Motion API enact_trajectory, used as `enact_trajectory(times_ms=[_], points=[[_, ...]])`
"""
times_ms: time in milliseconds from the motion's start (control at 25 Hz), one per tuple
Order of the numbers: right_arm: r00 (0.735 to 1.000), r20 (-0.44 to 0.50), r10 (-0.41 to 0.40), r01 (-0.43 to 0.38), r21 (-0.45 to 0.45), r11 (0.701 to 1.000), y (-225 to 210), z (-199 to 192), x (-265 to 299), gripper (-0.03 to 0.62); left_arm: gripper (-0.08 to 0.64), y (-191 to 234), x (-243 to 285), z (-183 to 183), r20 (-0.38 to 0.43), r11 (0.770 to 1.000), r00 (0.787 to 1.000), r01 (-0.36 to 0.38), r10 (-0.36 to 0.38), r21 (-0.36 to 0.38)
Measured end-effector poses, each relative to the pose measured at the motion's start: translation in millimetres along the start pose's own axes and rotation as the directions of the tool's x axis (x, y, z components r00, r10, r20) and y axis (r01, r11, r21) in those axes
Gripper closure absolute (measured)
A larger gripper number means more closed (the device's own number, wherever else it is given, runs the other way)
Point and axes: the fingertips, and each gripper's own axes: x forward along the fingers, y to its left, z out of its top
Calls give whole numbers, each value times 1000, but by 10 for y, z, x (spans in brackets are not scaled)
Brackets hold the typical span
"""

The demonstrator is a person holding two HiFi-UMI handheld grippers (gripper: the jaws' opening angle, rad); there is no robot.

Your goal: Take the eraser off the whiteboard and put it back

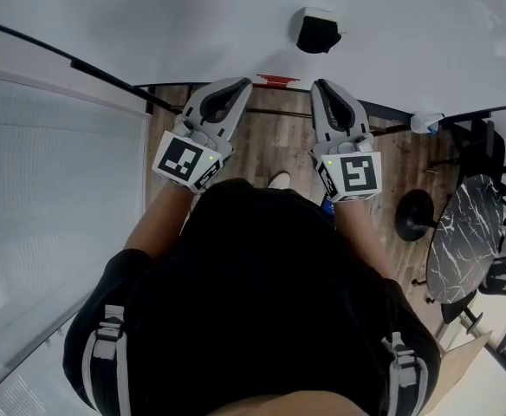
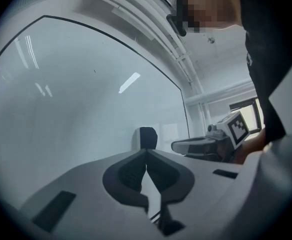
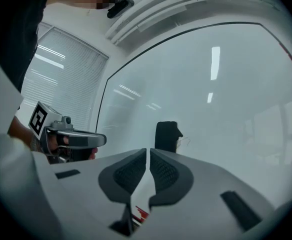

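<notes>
A black eraser (image 1: pixel 316 30) sticks to the whiteboard (image 1: pixel 149 16), ahead of both grippers and a little right of the gap between them. My left gripper (image 1: pixel 243 83) and right gripper (image 1: pixel 320 85) are held side by side, level, pointing at the board, short of it. In the left gripper view the eraser (image 2: pixel 147 137) shows just beyond the left gripper (image 2: pixel 146 151), whose jaws meet with nothing between them. In the right gripper view the eraser (image 3: pixel 166 136) stands slightly right of the right gripper (image 3: pixel 148 151), whose jaws are together and empty.
A red item (image 1: pixel 277 80) lies at the board's lower edge between the grippers. White window blinds (image 1: pixel 54 189) fill the left. A round marble table (image 1: pixel 470 232) and black chairs (image 1: pixel 487 146) stand at the right on the wooden floor (image 1: pixel 270 146).
</notes>
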Motion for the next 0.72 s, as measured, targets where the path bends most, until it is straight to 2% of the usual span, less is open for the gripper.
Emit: enact_trajectory(times_ms=[120, 280, 440, 600, 720], points=[[999, 13, -30, 30, -19, 999, -132, 66, 106, 561, 555, 58, 111, 12, 4, 1000, 1000, -13, 13, -5], [995, 6, -97, 97, 9, 995, -287, 88, 285, 498, 555, 171, 210, 24, 5, 1000, 1000, -2, 2, 10], [985, -24, -173, 173, 42, 984, -361, 77, 472, 363, 555, 305, 241, 35, 3, 999, 999, 33, -33, 10], [952, 2, -307, 307, 43, 951, -476, 147, 566, 333, 555, 446, 252, 38, 5, 997, 997, 77, -77, 14], [932, 5, -363, 363, 32, 931, -475, 171, 679, 302, 555, 559, 234, 33, 5, 994, 994, 112, -112, 8]])
